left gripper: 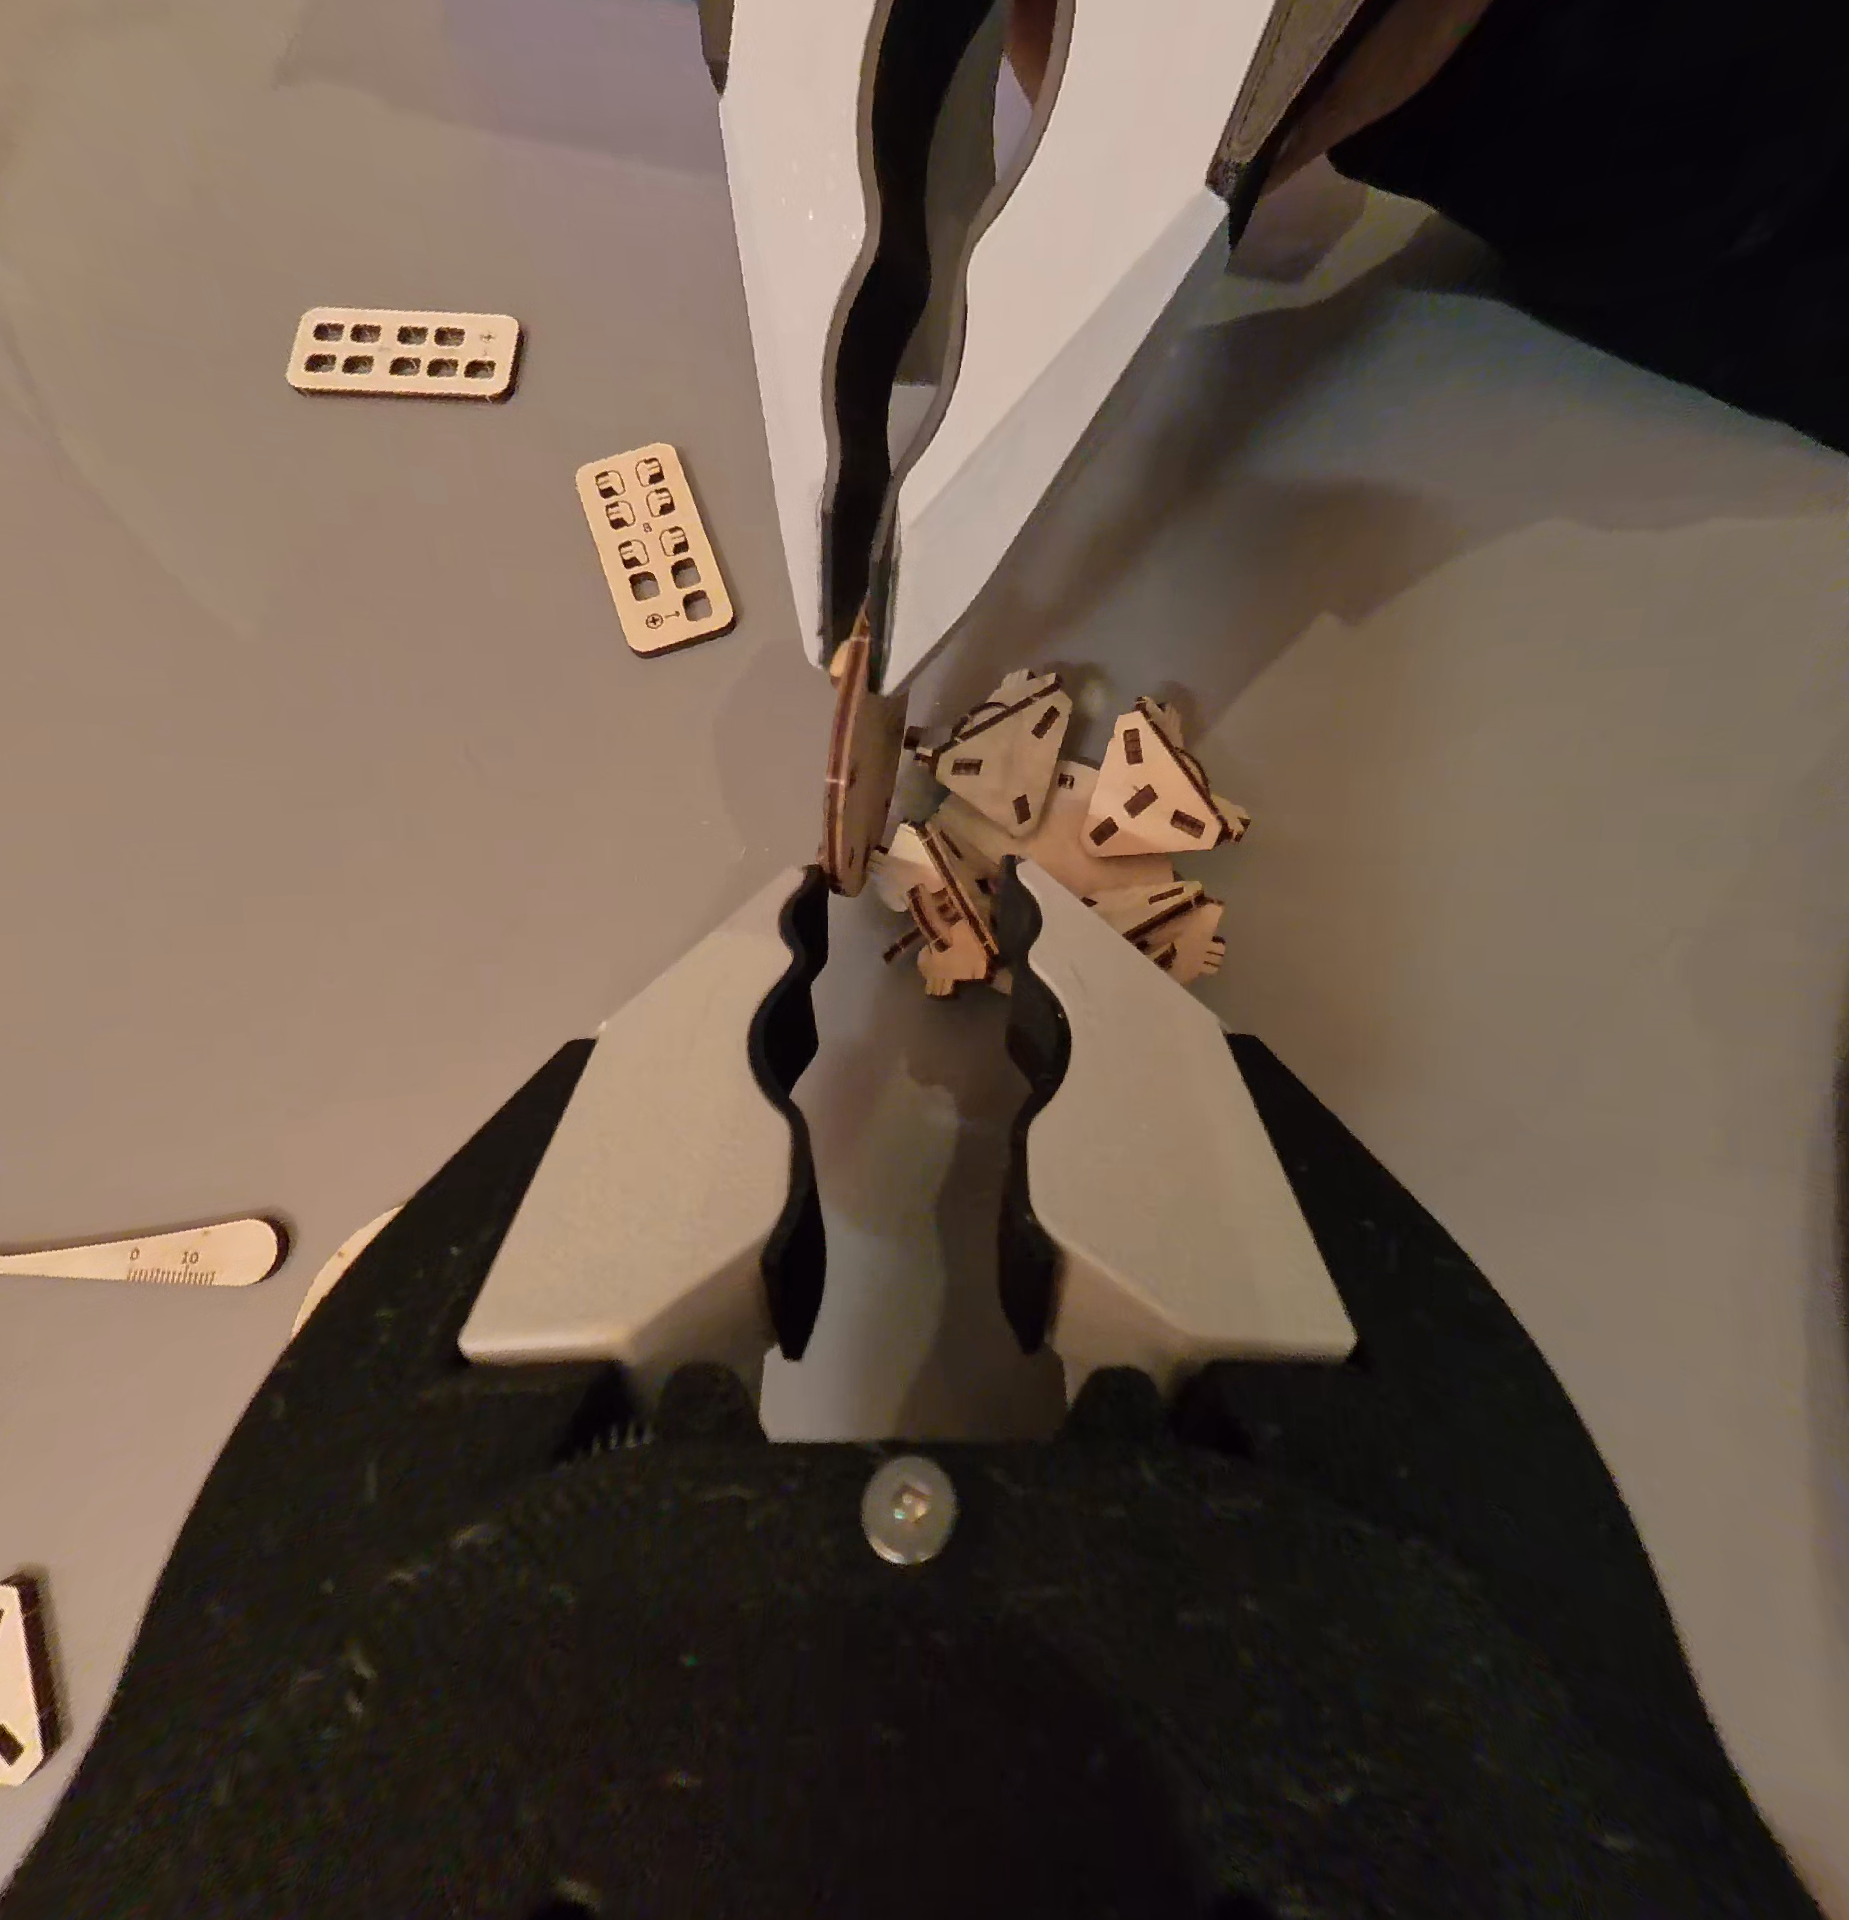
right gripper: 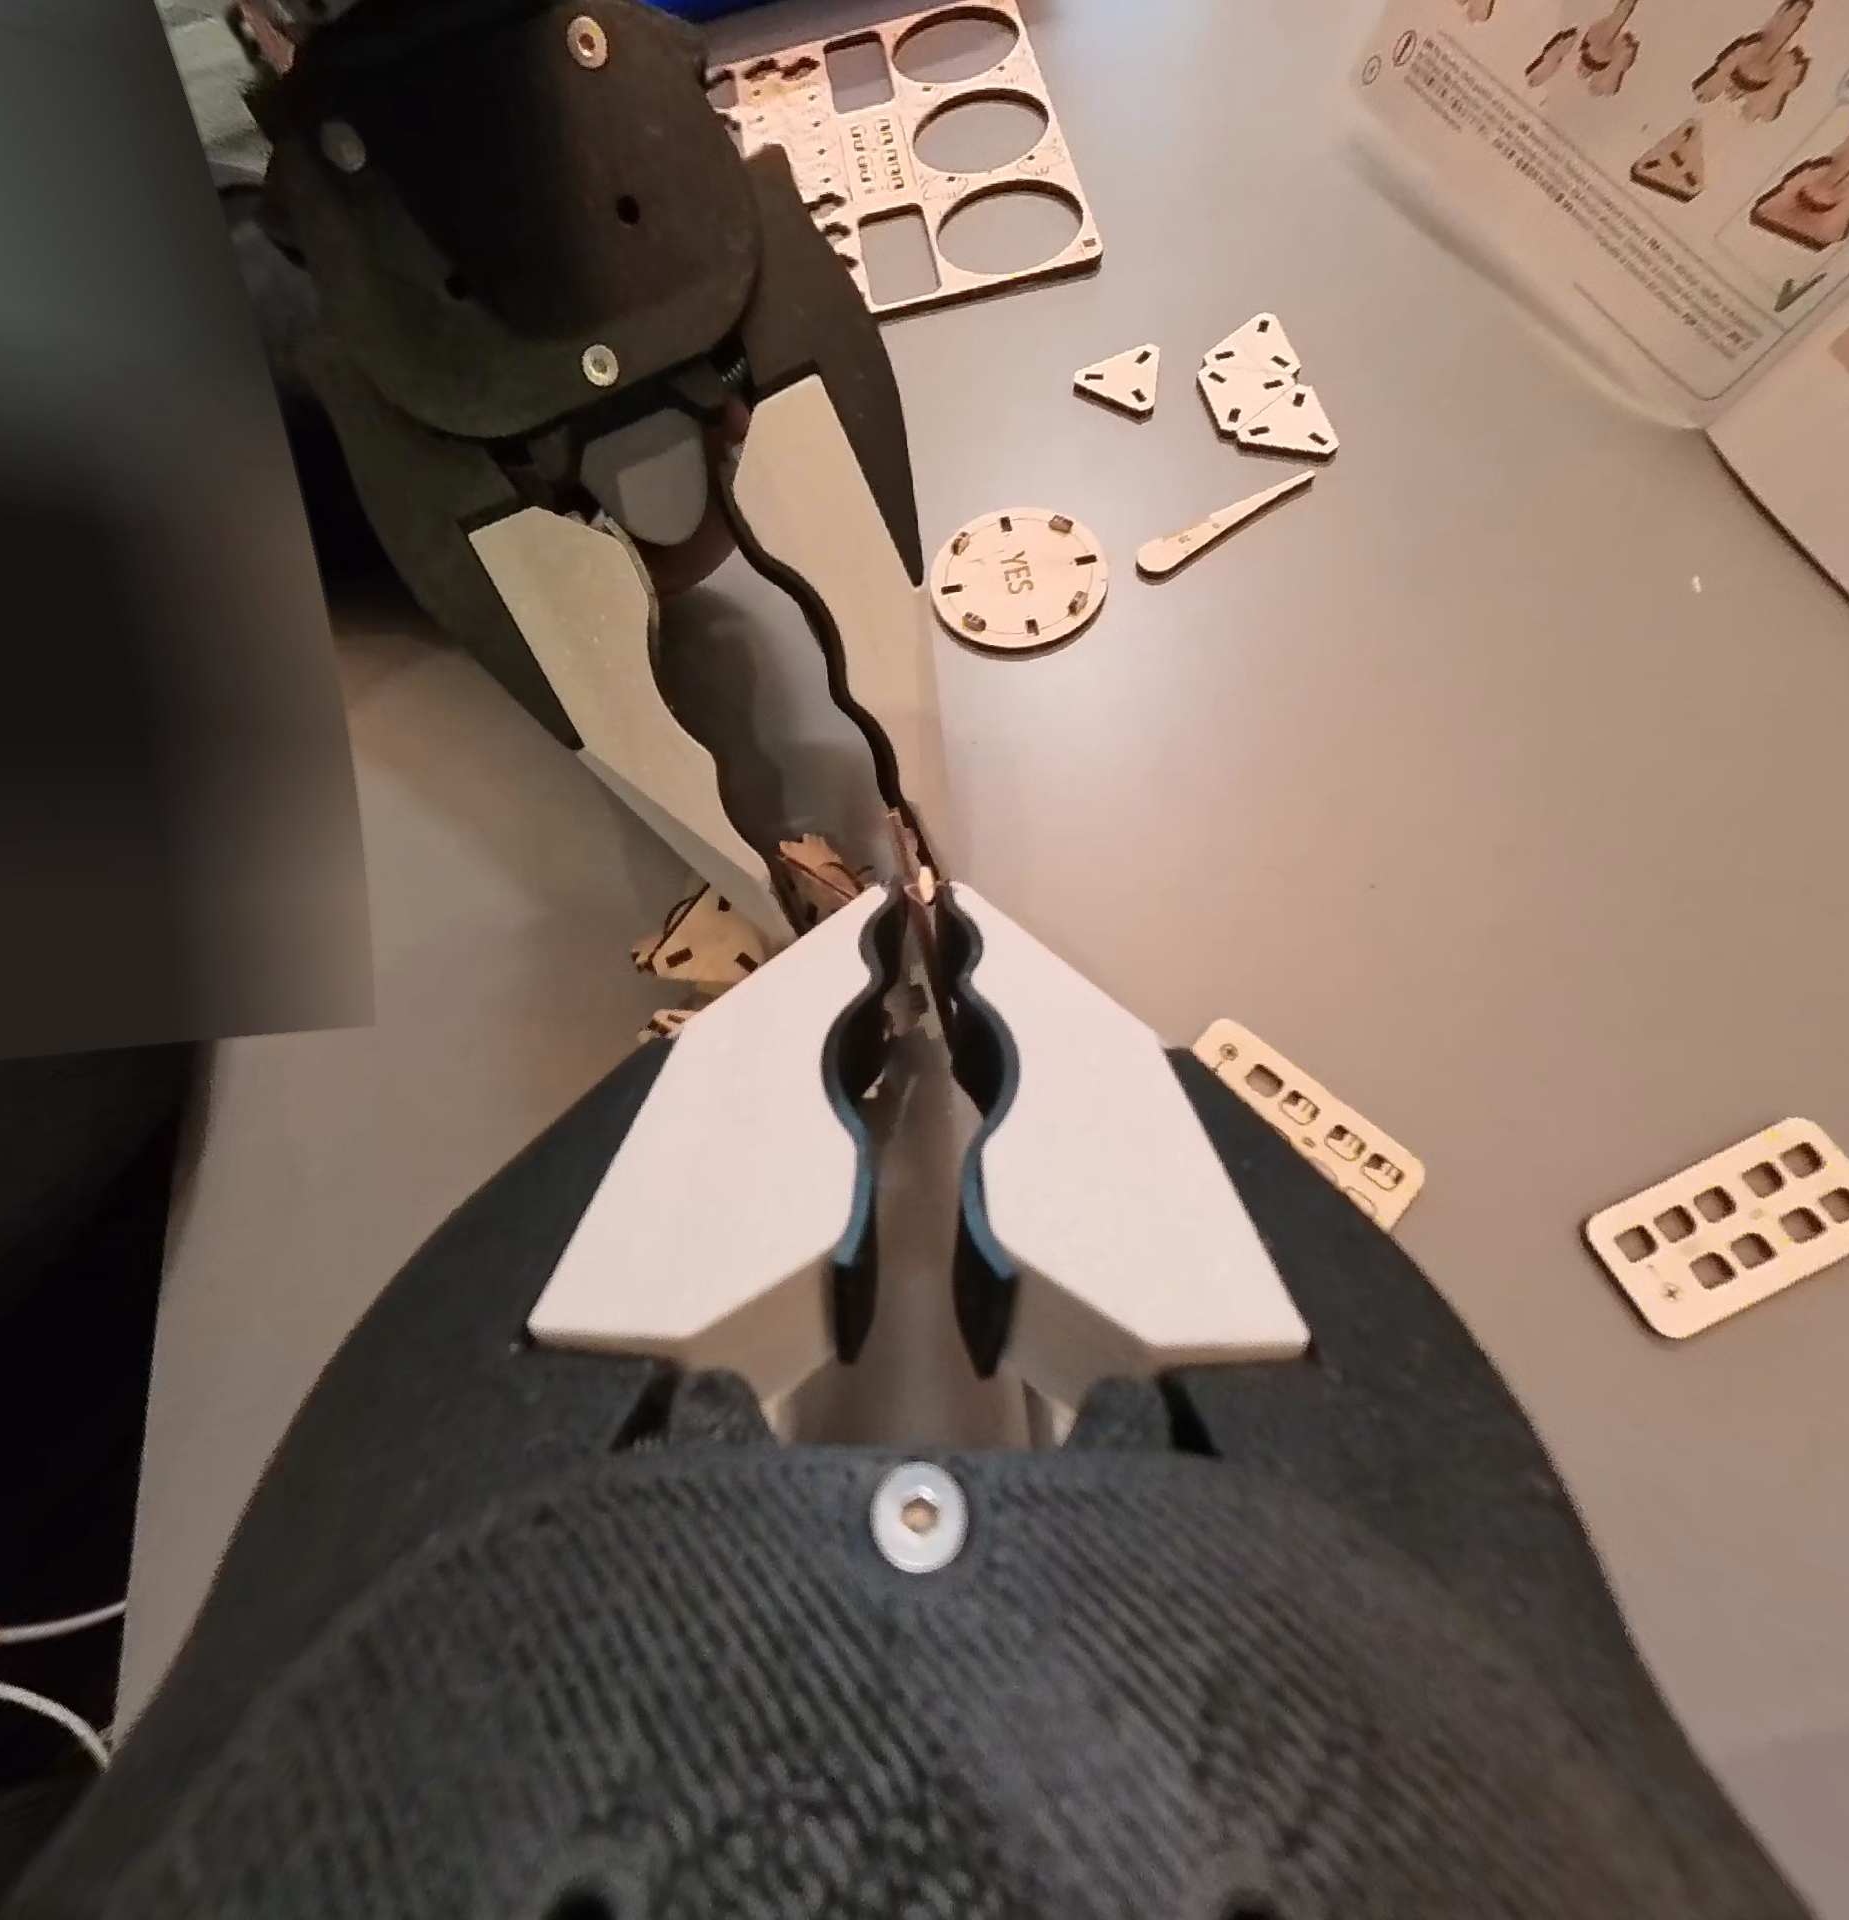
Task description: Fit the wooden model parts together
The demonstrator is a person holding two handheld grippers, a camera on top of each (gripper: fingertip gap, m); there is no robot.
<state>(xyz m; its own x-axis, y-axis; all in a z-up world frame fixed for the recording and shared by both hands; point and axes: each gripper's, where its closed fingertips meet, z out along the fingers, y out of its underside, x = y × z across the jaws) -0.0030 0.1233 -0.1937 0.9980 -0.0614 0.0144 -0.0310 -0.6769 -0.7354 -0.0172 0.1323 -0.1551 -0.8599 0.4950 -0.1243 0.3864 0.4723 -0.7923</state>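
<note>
Right gripper [left gripper: 855, 649] pinched tight on a thin wooden disc [left gripper: 858, 774], held on edge, flat face toward the wooden assembly [left gripper: 1055, 831] on the grey table [left gripper: 380, 883]. Left gripper [left gripper: 915, 894] half open, nothing pressed between the pads; one fingertip [left gripper: 811, 894] right under the disc's lower rim, the other [left gripper: 1015, 894] against the assembly's near lobe. Disc just beside the assembly, left of it, nearly touching. Slotted plates [left gripper: 655, 551] lying well off to the side.
</note>
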